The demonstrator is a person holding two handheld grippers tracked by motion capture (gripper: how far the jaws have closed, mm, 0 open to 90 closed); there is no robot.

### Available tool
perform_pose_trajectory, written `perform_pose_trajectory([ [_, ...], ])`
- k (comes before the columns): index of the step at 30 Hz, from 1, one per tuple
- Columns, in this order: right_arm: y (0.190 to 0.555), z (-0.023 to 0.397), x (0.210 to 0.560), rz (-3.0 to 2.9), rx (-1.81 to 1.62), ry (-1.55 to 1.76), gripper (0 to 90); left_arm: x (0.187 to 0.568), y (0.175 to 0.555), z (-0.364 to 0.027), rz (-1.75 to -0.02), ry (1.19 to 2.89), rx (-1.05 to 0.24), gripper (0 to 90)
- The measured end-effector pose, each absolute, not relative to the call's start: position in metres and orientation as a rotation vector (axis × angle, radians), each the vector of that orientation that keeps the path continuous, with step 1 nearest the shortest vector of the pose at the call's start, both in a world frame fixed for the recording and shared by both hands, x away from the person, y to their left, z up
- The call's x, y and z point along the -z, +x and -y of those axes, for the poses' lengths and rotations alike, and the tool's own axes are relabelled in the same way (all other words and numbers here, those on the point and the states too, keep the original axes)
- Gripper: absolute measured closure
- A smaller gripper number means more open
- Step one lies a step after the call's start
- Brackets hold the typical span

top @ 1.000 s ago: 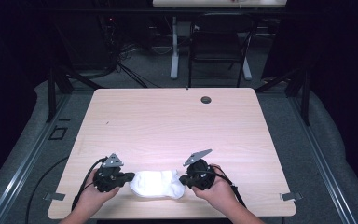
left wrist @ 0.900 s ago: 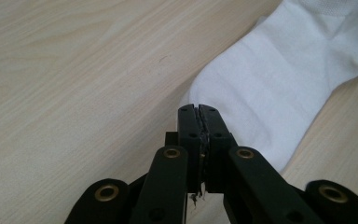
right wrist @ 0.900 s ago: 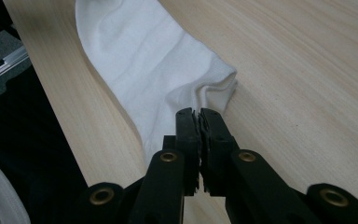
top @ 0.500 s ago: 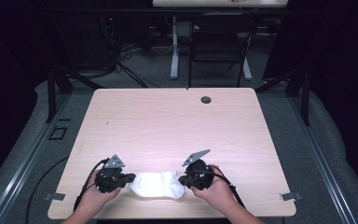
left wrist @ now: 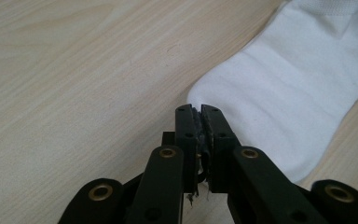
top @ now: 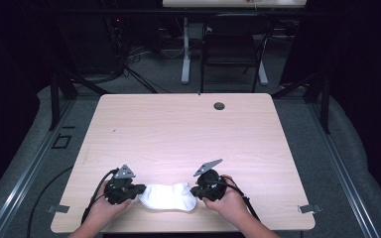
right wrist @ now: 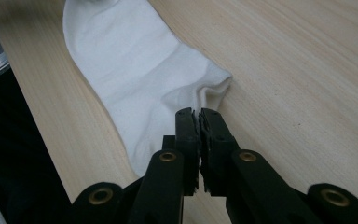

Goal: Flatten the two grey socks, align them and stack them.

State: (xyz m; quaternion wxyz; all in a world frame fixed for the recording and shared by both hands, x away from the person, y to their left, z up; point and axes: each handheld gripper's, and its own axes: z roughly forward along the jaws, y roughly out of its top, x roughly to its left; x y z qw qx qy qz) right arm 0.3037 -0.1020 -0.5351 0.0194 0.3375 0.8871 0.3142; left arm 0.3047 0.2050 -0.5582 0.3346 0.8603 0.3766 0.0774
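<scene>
Here, white knitted cotton sock [top: 168,197] flat near table's [top: 188,134] near edge. Left gripper [left wrist: 198,110], right gripper [right wrist: 199,112]: jaws pressed together, each pinching one sock end. Light, limp, sags; edges grip best.

1. The sock [top: 169,196] lies at the table's [top: 178,134] near edge; it is the one thing lying there.
2. The left gripper [top: 138,189] stands at the sock's left end and the right gripper [top: 194,191] at its right end, closing off both sides.
3. Beyond the sock the tabletop is bare up to the grommet [top: 219,105] near the far edge.
4. Left and right of the sock, outside the hands, bare wood runs to the table's sides.
</scene>
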Motion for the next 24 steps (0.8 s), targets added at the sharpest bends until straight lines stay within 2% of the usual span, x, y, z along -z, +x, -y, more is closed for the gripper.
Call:
perform_pose_trajectory([
  [4, 0.305, 0.103, 0.537, -2.751, -0.977, 1.053, 85.5, 0.559, 0.305, -0.205, -0.985, 2.243, -0.208, 84.3],
  [9, 0.305, 0.106, 0.53, -2.71, -1.019, 1.076, 77.2, 0.551, 0.303, -0.207, -0.98, 2.202, -0.216, 78.7],
  [15, 0.299, 0.102, 0.516, -2.685, -1.078, 1.036, 72.2, 0.543, 0.298, -0.204, -0.945, 2.179, -0.201, 71.8],
  [24, 0.291, 0.084, 0.534, -2.714, -1.013, 0.95, 62.5, 0.553, 0.29, -0.2, -0.929, 2.196, -0.196, 62.5],
])
